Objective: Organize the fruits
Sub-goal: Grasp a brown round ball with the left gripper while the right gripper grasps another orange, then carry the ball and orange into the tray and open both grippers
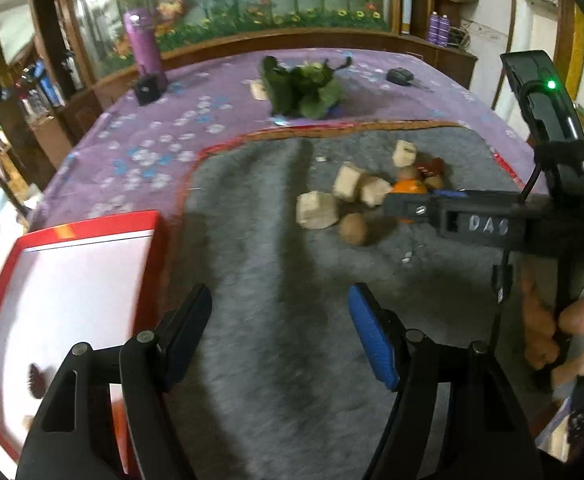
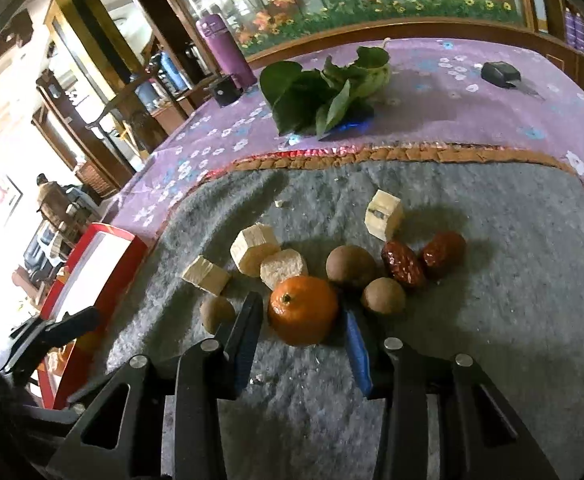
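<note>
Fingers of the left gripper [image 1: 279, 332] stand wide apart over the gray mat [image 1: 259, 240], holding nothing, with the red tray [image 1: 71, 232] just beside them. From the right side, the right gripper [image 2: 302, 334] has its two fingers around the orange [image 2: 303, 309] (I cannot tell if they squeeze it yet). I think picking up has started; next comes a firm squeeze, then a lift toward the tray.

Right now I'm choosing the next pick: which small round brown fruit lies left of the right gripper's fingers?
The lone brown fruit beside the black finger; the other two lie right of the orange tangerine.
</note>
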The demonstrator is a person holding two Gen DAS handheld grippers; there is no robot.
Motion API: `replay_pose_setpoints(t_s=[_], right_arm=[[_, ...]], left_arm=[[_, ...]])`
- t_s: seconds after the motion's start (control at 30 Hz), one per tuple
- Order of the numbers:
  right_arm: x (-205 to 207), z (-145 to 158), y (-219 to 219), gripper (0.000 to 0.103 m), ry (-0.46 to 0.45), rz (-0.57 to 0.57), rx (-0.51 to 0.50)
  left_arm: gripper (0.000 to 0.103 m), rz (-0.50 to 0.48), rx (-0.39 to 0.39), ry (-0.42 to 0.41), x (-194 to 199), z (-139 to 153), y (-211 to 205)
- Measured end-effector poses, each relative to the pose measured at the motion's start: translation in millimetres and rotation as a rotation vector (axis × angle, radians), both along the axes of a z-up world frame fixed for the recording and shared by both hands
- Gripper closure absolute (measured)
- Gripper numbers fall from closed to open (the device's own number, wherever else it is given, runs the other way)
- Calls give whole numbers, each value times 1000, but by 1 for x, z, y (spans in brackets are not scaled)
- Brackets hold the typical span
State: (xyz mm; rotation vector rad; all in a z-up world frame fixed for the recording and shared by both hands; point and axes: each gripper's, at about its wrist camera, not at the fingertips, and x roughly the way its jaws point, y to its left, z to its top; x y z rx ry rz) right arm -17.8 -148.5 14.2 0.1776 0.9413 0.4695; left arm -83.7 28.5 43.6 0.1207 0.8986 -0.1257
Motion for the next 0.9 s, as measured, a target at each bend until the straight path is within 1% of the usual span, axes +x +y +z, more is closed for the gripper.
replay_pose_setpoints(t_s=[0.07, 0.2, 0.23, 0.37, 0.43, 0.5, 0.53, 0.63, 0.7, 0.77, 0.83, 0.87, 0.9], right_arm=[[0, 0, 0, 66, -9, 6, -11], [-4, 2, 0, 67, -20, 18, -23], [-4, 3, -2, 67, -15, 20, -11], [-1, 6, -25, 67, 29, -18, 123], [2, 7, -39, 67, 38, -58, 174], [4, 7, -49, 67, 50, -89, 217], [4, 7, -52, 67, 54, -99, 227], [6, 5, -52, 67, 66, -110, 223], [7, 3, -50, 67, 75, -111, 223], [7, 2, -51, 67, 79, -117, 226], [8, 1, -52, 67, 81, -122, 225], [9, 1, -52, 67, 85, -123, 225], [8, 0, -53, 67, 86, -125, 223]], left_arm=[[33, -15, -7, -8, 5, 0, -8], [33, -39, -12, 5, 18, -2, -20], [33, -46, -14, 6, 20, -3, -22], [33, -65, -18, 24, 31, -6, -32], [38, -63, -24, 31, 35, -9, -34], [51, -66, -34, 45, 41, -12, -36], [53, -69, -43, 52, 43, -13, -37], [56, -64, -49, 59, 48, -17, -40], [71, -67, -66, 72, 51, -21, -42], [74, -68, -82, 78, 53, -25, -42], [80, -72, -84, 69, 53, -25, -43], [84, -70, -98, 67, 53, -24, -42], [84, -68, -111, 66, 53, -24, -40]])
